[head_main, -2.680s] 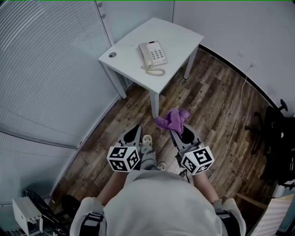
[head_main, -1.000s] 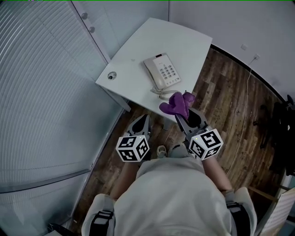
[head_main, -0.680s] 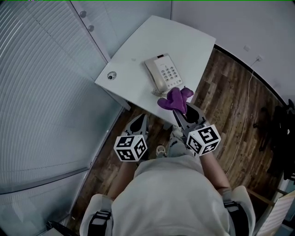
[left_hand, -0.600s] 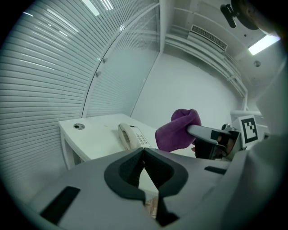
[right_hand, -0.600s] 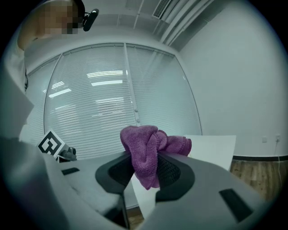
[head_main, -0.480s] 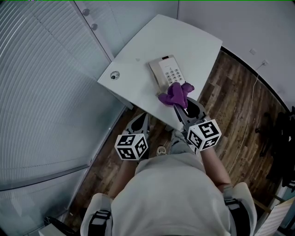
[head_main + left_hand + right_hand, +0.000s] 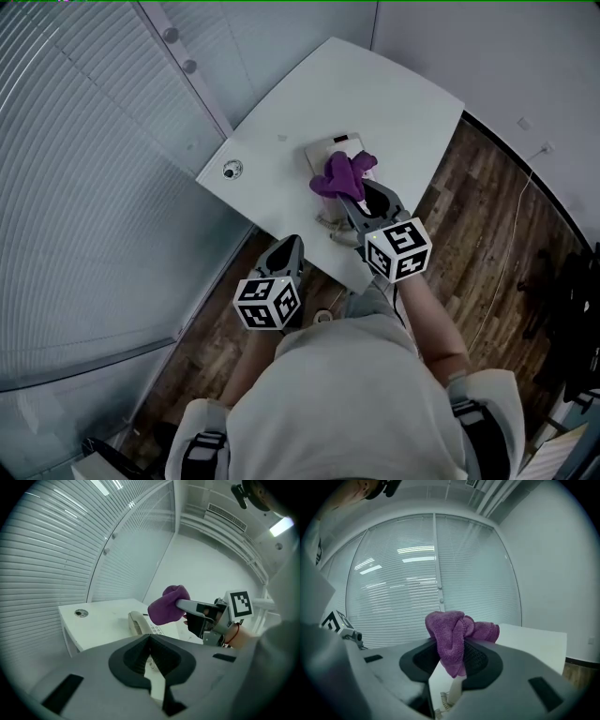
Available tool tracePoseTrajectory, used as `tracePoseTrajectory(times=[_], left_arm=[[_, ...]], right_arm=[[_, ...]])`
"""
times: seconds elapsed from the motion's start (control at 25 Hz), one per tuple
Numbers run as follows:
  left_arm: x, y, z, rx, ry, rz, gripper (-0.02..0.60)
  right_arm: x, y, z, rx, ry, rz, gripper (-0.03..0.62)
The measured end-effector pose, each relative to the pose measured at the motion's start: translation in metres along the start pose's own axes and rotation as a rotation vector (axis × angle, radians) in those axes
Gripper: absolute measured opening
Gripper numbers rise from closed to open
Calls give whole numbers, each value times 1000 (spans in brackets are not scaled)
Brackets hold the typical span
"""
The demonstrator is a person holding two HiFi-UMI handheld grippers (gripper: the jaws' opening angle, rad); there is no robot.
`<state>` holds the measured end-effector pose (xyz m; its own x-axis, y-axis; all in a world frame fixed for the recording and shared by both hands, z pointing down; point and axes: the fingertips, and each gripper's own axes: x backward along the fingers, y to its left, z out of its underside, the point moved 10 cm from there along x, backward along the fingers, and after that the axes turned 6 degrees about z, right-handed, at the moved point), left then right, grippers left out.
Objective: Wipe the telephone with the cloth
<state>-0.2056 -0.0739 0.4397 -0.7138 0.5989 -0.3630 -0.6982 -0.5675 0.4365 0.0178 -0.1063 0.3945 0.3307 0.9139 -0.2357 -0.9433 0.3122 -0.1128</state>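
Along the left side runs a wall of blinds (image 7: 84, 169). Beside it stands a white table (image 7: 403, 103) with a small round hole cover (image 7: 232, 170) near its left corner.

The left gripper (image 7: 290, 246) is held low in front of the person, its tip at the table's near edge and over the wooden floor (image 7: 216, 328). In the left gripper view its jaws (image 7: 150, 638) are pressed together with nothing between them. It points across the table top (image 7: 98, 620) toward the telephone (image 7: 138, 623) and is clearly apart from it.

The telephone (image 7: 326, 150) lies flat on the table, about midway along its near half. From the head view only its far end and a strip of its left side show. The purple cloth (image 7: 337, 175) covers the rest. Its coiled cord (image 7: 440, 700) trails off the near end, toward the table edge.

The right gripper (image 7: 351, 199) reaches in over the table from the near side, its jaws clamped on the cloth. In the right gripper view the cloth (image 7: 452, 637) is bunched up above the jaw tips (image 7: 454, 663), and one fold hangs down between them. The telephone's pale body (image 7: 454, 688) shows just beneath. From the left gripper view the cloth (image 7: 168, 604) sits directly above the telephone's keypad. Whether it touches the telephone cannot be told.

Further right, a thin cable (image 7: 506, 244) runs across the floor toward the wall.
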Motion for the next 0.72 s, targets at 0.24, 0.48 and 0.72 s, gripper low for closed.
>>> tracePoseTrajectory(times=[0.24,0.48,0.72], left_arm=[[-15,9,-1,27,2,-20,21],[-26,18,-3,46,13,-43,21],[-37,21,-6,58,18,-43,21]], right_arm=[[-55,-18,-3,7,26,-7,134],[-101,-35,-5,2,59,5,133],[-133,-43,-5,3,91,-3,133]])
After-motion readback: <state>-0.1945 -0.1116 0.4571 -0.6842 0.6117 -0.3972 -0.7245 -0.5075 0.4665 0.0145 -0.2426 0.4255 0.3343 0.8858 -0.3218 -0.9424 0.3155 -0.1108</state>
